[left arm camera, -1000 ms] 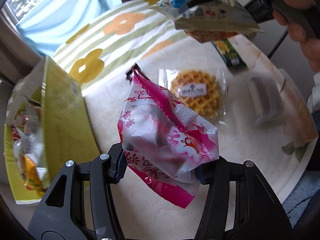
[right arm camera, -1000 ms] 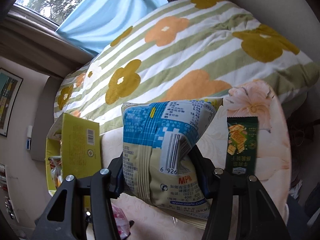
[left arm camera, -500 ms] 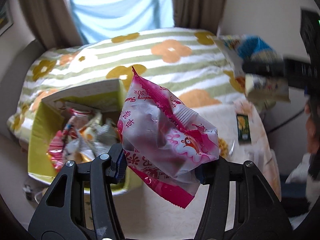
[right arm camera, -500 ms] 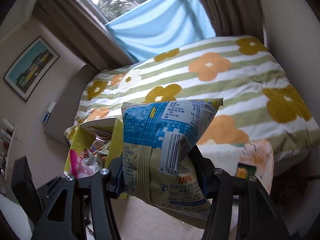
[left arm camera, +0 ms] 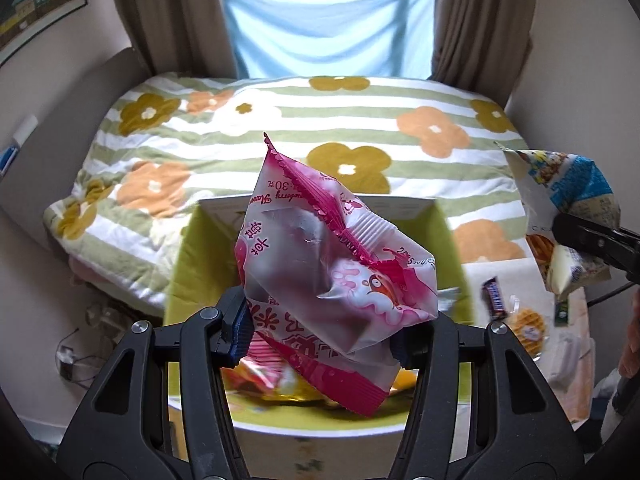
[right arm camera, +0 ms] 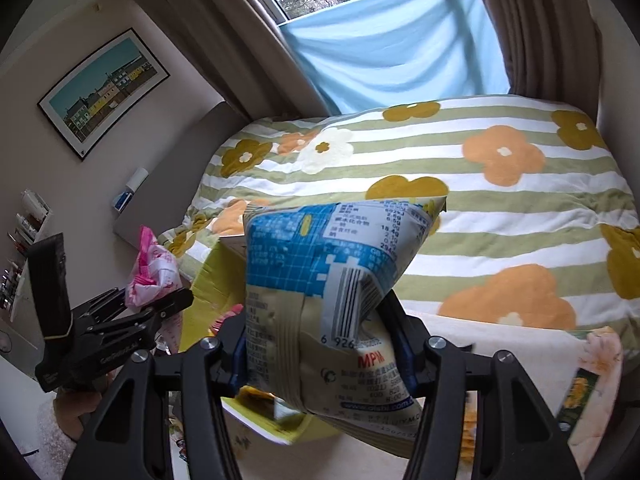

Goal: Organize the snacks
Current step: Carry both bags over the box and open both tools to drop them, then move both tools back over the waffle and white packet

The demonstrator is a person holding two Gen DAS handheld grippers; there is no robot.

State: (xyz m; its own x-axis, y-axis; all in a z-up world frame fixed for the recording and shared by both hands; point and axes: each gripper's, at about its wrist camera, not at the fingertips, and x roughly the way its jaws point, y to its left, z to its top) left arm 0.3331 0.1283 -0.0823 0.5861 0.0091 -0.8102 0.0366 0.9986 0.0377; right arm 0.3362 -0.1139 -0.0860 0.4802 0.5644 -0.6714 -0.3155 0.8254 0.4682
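Left gripper (left arm camera: pixel 320 330): fingers (left arm camera: pixel 236 330) are clamping a pink snack packet (left arm camera: pixel 332 264) by its lower half, the packet's crimped top corner pointing up toward 12 o'clock. The packet is hanging over the open yellow-green box (left arm camera: pixel 188 264), which is sitting directly ahead of the gripper. Inside the box, below the packet, orange and yellow wrappers (left arm camera: pixel 280 384) are showing, blurred.

Right gripper (right arm camera: pixel 320 354): fingers (right arm camera: pixel 236 354) are squeezing a blue and cream snack bag (right arm camera: pixel 328 304), barcode side facing the camera, the bag pinched at its middle. The bag is covering most of the box, whose yellow-green wall (right arm camera: pixel 212 276) is peeking out at 9 o'clock of it, with a corner below.

In the left wrist view the right gripper (left arm camera: pixel 592 240) is coming in from 3 o'clock, carrying the same bag above the tabletop (left arm camera: pixel 476 280). Lying on the tabletop, at 3 o'clock of the box: a dark chocolate bar (left arm camera: pixel 494 298), a wrapped round waffle (left arm camera: pixel 528 326) and a small green packet (left arm camera: pixel 562 310), each apart from the others.

In the right wrist view the left gripper (right arm camera: pixel 160 304) is holding the pink packet at 9 o'clock, near the box edge.

Beyond the box, a bed with a flowered striped blanket (left arm camera: pixel 280 120) is filling the background; a blue curtain (left arm camera: pixel 328 20) is hanging at 12 o'clock.
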